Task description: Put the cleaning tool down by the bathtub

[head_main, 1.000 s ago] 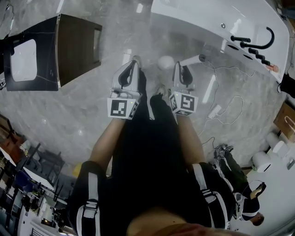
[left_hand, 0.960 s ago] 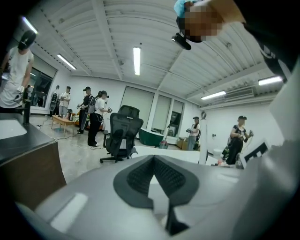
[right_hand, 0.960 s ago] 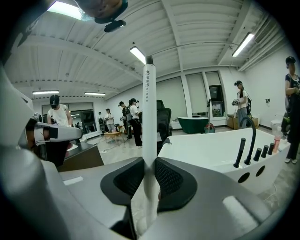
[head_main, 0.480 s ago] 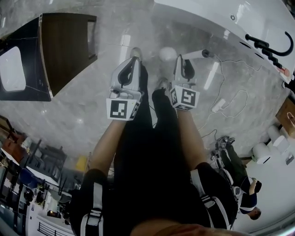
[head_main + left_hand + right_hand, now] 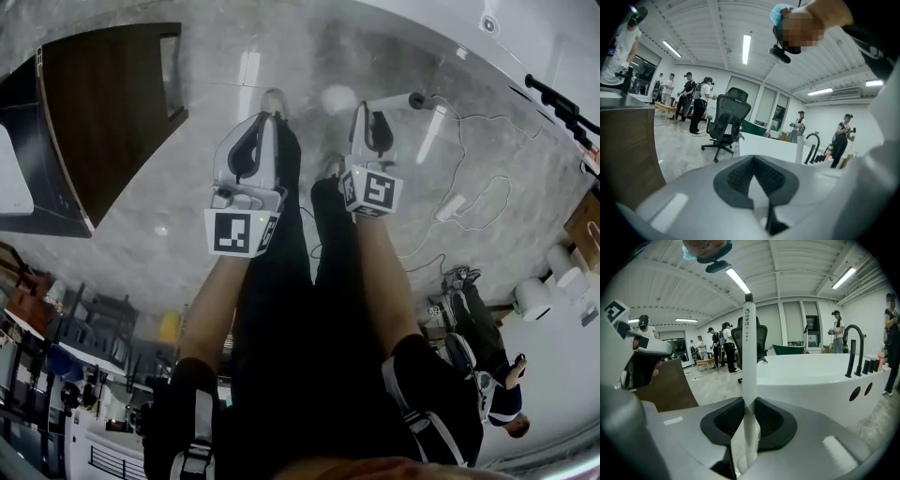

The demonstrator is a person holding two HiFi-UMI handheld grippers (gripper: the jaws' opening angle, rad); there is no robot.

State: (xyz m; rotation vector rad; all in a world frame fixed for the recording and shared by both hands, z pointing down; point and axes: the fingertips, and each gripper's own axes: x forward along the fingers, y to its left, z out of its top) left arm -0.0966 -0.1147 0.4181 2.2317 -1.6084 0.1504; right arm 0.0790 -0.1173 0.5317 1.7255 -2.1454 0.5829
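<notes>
The cleaning tool is a white wand with a round pale head (image 5: 337,97) and a straight white handle (image 5: 398,100). In the right gripper view its handle (image 5: 749,348) stands upright between the jaws, and my right gripper (image 5: 749,401) is shut on it. From the head view, my right gripper (image 5: 366,111) hangs over the grey floor. The white bathtub (image 5: 553,42) is off to its upper right. In the right gripper view the bathtub (image 5: 820,376) with its black faucet (image 5: 853,350) lies just ahead. My left gripper (image 5: 268,120) is shut and holds nothing, its pads (image 5: 740,176) meeting at the tips.
A dark wooden cabinet (image 5: 103,103) stands at the left. A white cable and power strip (image 5: 450,208) lie on the floor right of my right gripper. An office chair (image 5: 726,124) and several people stand across the room. Another person (image 5: 487,366) is at lower right.
The head view has swung: the cabinet slid toward the left edge and the bathtub toward the upper right corner. Both grippers keep their places, the right still holding the handle.
</notes>
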